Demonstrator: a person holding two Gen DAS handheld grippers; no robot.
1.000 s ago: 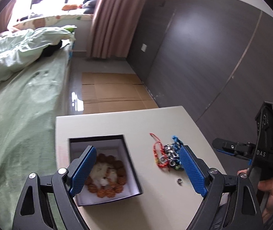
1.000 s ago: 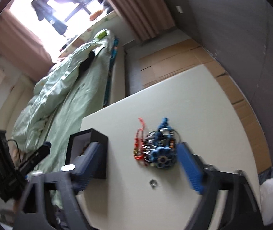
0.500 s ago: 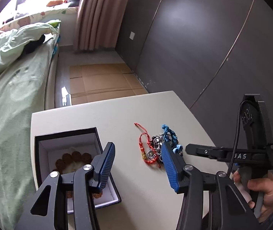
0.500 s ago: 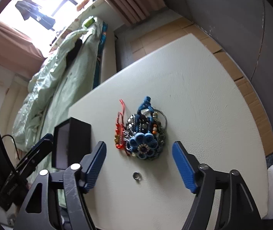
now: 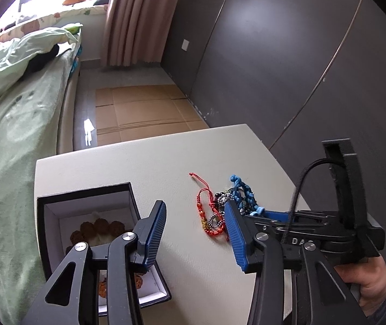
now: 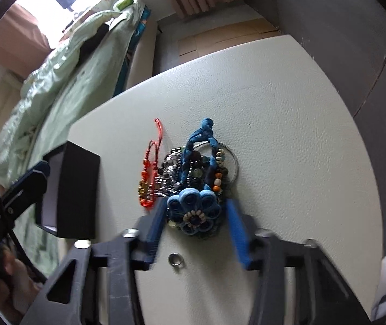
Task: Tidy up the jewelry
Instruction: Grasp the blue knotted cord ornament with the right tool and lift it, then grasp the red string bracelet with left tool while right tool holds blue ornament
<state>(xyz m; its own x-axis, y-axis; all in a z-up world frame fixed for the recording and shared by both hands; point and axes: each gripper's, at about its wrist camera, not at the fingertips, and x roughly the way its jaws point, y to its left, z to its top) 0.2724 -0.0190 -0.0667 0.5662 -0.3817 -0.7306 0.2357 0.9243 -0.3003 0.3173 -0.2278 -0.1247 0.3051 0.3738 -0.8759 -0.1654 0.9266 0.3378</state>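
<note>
Pale table [image 5: 138, 162], bed to its left, is bare beyond the jewelry [image 6: 193, 178]. Right gripper [image 6: 195, 216] is closing around the blue flower, seemingly untouched. Left gripper [image 5: 193, 233] closes on nothing beside the box [image 5: 84, 197]. "DAS" is printed there.

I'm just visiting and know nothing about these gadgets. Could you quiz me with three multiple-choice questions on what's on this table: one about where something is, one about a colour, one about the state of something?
1. Where does the small ring lie?
A. inside the box
B. on the table, nearer the camera than the jewelry pile
C. on the bed

2. What colour is the flower ornament?
A. blue
B. yellow
C. white

3. How is the black box?
A. lid on
B. tipped over
C. open, with brown beads inside

Answers: 1 B, it sits alone on the table below the jewelry pile. 2 A, its petals are blue. 3 C, the brown beads show inside.
</note>
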